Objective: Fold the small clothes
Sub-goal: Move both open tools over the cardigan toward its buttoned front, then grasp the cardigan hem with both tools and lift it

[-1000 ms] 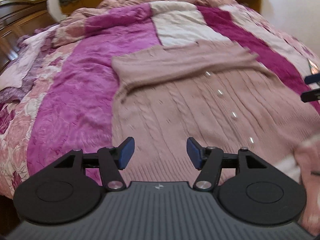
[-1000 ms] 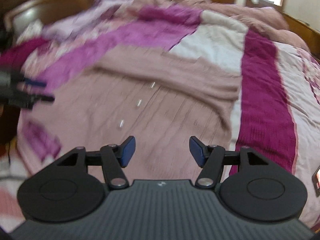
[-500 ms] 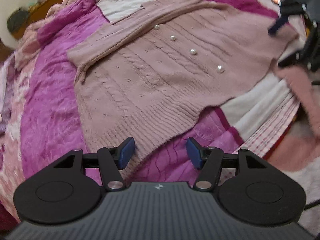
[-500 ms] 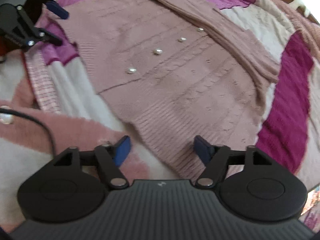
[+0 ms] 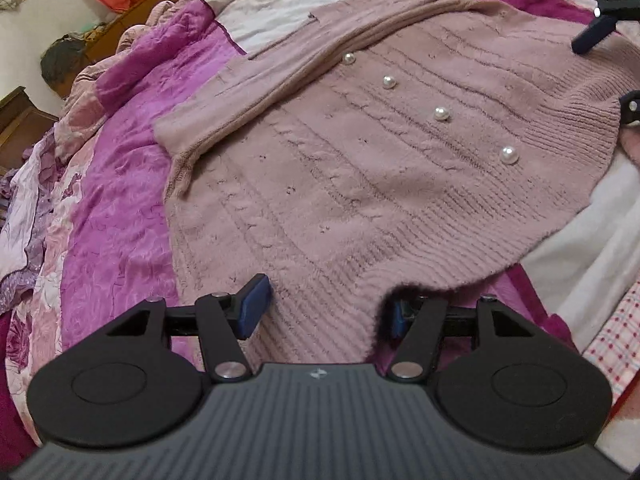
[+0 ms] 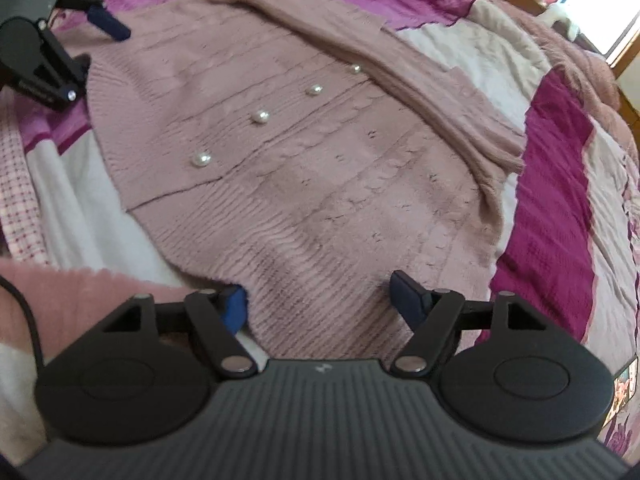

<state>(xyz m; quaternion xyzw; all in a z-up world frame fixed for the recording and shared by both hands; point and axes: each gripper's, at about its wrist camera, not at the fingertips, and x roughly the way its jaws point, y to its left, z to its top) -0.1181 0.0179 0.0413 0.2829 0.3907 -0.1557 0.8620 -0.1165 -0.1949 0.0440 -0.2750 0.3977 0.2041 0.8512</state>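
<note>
Left gripper (image 5: pixel 322 310) and right gripper (image 6: pixel 320 300) both spread wide, straddling the cardigan (image 5: pixel 360 184) hem. Only the right view shows the sleeve cuff (image 6: pixel 508 152) at 2 o'clock.

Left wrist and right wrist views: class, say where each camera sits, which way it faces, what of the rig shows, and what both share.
Left wrist: on the left claw, facing forward along its open fingers over the hem of the pink cardigan toward the headboard; the right claw shows at the far right.
Right wrist: on the right claw, facing across the hem's other corner; the left claw shows top left.
Shared: the cardigan, its four pearl buttons, the quilt.
</note>
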